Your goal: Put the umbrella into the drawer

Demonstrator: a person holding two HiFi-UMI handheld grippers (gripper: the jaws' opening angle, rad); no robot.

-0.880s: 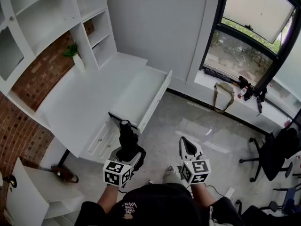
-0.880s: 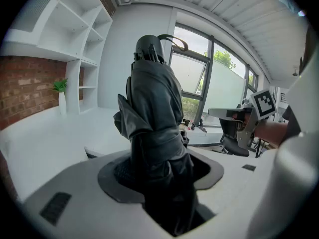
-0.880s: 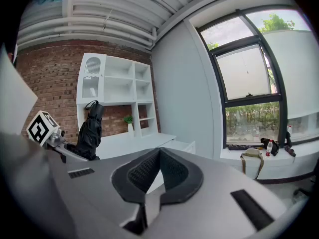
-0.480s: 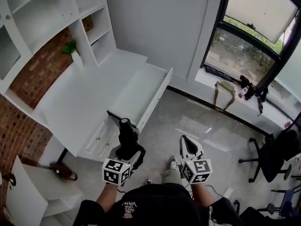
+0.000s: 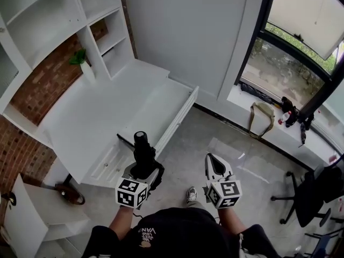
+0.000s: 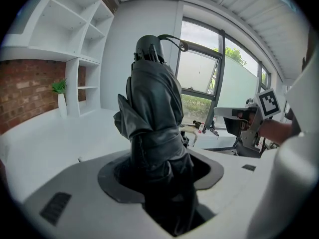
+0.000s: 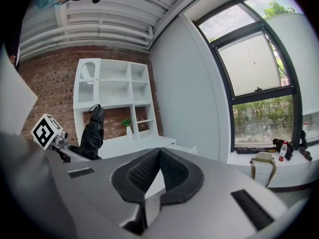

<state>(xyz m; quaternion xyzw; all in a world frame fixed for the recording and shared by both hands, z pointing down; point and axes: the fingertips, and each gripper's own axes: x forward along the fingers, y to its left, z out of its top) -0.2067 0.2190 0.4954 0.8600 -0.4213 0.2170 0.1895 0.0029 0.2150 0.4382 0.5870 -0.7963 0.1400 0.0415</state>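
**Black umbrella, now at the drawer's edge**

Black fabric fills the space between the fingers of my left gripper [image 5: 143,172]. They are pinching the folded umbrella [image 5: 143,152] round its lower half, and the padded faces press into the cloth on both sides. My right gripper [image 5: 214,164] has its fingers pressed together on nothing and hangs beside the left one, well apart from it.

Compared with a moment ago, the white table [image 5: 91,117] and the open drawer [image 5: 181,114] sit nearer to both grippers, and the far end of the umbrella now overlaps the drawer's near corner in the head view. I take that to mean the carry is nearly done. What remains is getting the bundle over the front panel and down inside.

The umbrella's long axis runs straight out ahead of the left fingers, in line with them. The end with the cord loop [image 6: 174,41] is farthest from the fingers and heads toward the drawer. It is not yet above the drawer's floor, so I judge it needs to go farther forward before I let go.
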